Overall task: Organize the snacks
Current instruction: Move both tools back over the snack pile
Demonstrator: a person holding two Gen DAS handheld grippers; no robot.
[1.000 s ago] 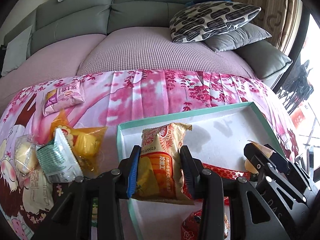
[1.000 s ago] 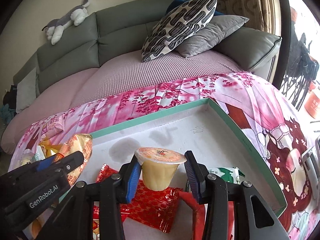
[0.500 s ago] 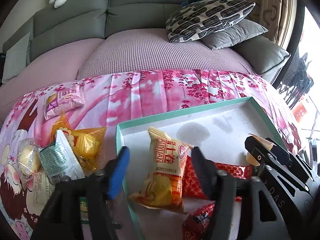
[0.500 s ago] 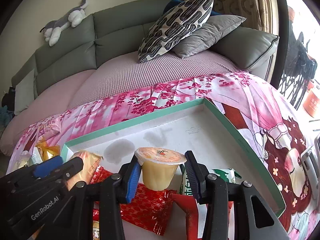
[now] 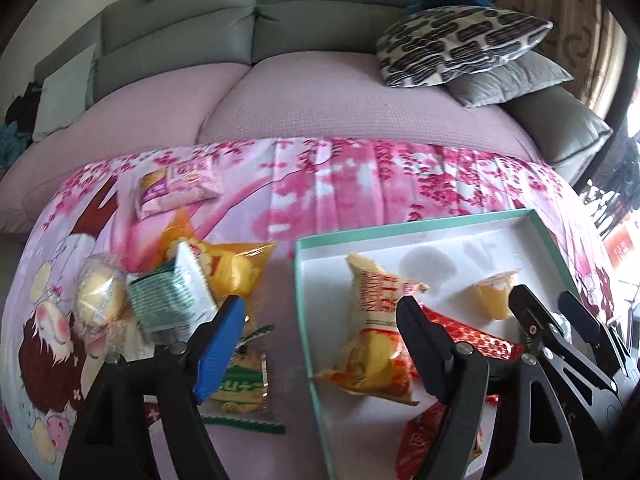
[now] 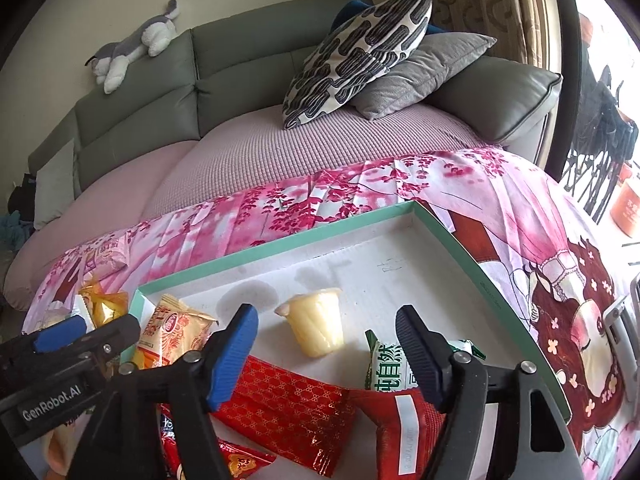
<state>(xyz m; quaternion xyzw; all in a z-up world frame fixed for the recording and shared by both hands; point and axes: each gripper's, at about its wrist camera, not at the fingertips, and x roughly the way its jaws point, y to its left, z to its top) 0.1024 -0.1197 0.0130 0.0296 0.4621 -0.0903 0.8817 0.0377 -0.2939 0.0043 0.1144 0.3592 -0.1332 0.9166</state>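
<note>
The jelly cup (image 6: 316,326) lies tipped in the tray (image 6: 500,296), at 12 o'clock from the right gripper (image 6: 326,356), whose fingers are opening, touching nothing. It is light, slick and probably squashy: grip its sides. The left gripper (image 5: 320,344) is opening too, its orange packet (image 5: 374,334) lying loose.
</note>
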